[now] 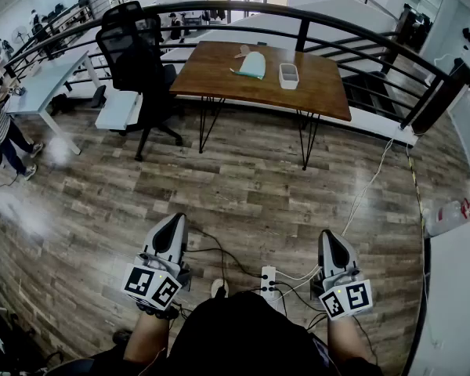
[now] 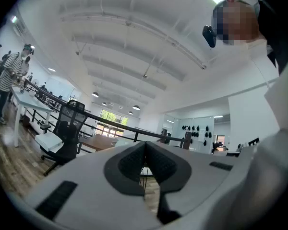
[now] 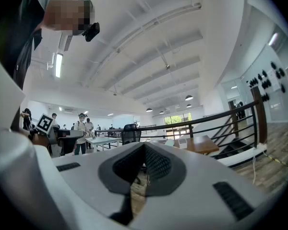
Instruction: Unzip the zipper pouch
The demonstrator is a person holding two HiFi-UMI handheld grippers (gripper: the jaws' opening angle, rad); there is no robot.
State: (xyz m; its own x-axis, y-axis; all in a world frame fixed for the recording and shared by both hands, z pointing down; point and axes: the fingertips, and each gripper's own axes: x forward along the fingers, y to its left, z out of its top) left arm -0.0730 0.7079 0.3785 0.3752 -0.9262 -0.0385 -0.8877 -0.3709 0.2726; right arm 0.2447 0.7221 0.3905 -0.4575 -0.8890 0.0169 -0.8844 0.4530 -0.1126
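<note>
Teal zipper pouch [image 1: 253, 66], one, beside one white container [image 1: 288, 75] on one wooden table [image 1: 211, 81], upper centre; left gripper [image 1: 172, 224] and right gripper [image 1: 331, 240], bottom, well apart from it, both closed, empty.

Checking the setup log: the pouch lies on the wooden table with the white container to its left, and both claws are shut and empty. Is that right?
No. The head view shows the white container right of the pouch, not left. The pouch does lie on the wooden table, and the left claw and right claw are shut and empty.
</note>
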